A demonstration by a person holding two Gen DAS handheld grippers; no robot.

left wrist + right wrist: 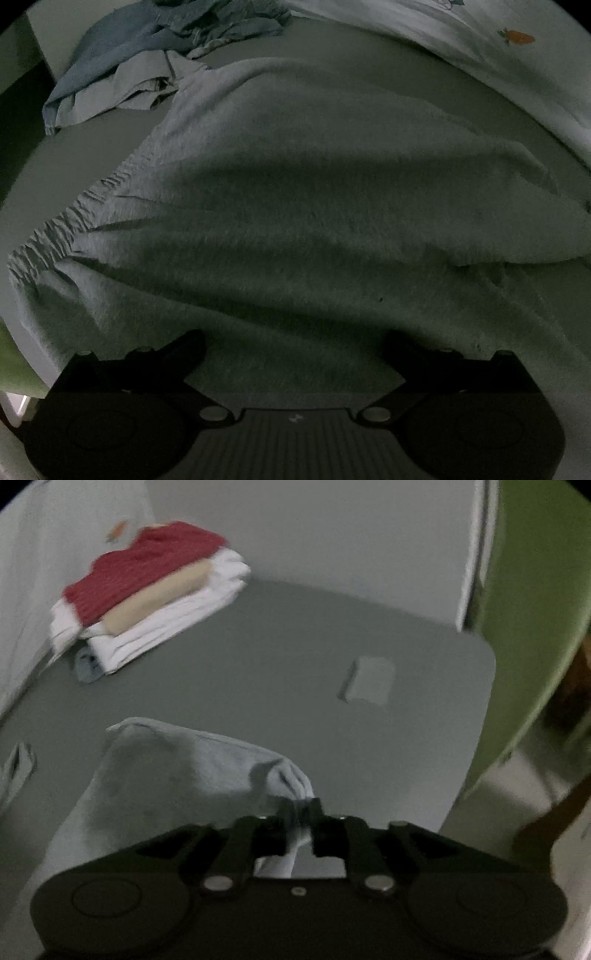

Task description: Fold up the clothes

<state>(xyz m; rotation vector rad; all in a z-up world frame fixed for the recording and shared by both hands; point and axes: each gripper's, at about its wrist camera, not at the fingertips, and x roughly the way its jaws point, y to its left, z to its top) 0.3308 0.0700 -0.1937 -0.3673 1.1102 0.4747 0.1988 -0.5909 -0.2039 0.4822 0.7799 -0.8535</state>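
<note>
A light grey fleecy garment (295,192) lies spread over the grey surface and fills most of the left wrist view; its gathered elastic edge (62,229) runs along the left. My left gripper (295,343) hovers just over the garment's near part, jaws wide open, nothing between them. In the right wrist view the same grey garment (177,768) is bunched into a raised fold. My right gripper (301,810) is shut on a pinched corner of it, and cloth hangs down between the fingers.
A crumpled heap of blue and grey clothes (159,48) lies at the back left. A white cloth with a carrot print (517,37) borders the back right. A folded stack, red on beige on white (147,590), sits on the grey tabletop (295,646), near its rounded edge and a green surface (535,590).
</note>
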